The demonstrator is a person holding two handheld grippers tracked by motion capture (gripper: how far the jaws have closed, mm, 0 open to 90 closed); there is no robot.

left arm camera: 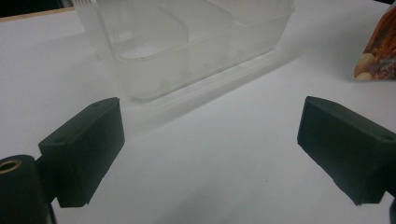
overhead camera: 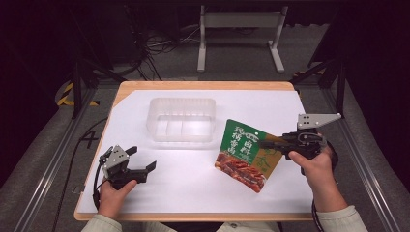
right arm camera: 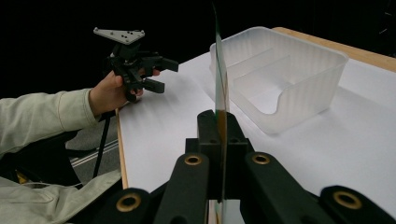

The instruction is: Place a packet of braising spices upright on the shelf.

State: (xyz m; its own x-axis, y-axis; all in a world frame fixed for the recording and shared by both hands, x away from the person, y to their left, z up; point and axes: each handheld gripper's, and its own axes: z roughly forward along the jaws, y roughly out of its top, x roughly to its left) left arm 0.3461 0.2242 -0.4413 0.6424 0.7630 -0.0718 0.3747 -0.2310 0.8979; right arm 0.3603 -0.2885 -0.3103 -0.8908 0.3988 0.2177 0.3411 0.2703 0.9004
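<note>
A green and red food pouch (overhead camera: 245, 153) hangs tilted just above the white table sheet, right of centre. My right gripper (overhead camera: 265, 143) is shut on its right edge. In the right gripper view the pouch (right arm camera: 219, 84) stands edge-on between the closed jaws of my right gripper (right arm camera: 219, 126). My left gripper (overhead camera: 142, 158) is held low near the front left of the table, open, with nothing between its jaws. The left gripper view has those jaws of the left gripper (left arm camera: 210, 135) wide apart over bare sheet, with a corner of the pouch (left arm camera: 379, 51) at far right.
A translucent plastic container (overhead camera: 181, 118) with inner dividers sits at the table's middle back, also the container (left arm camera: 187, 42) ahead of the left jaws and the container (right arm camera: 280, 79) beyond the pouch. The white sheet (overhead camera: 193, 179) covers the wooden table. Metal frame rails run along both sides.
</note>
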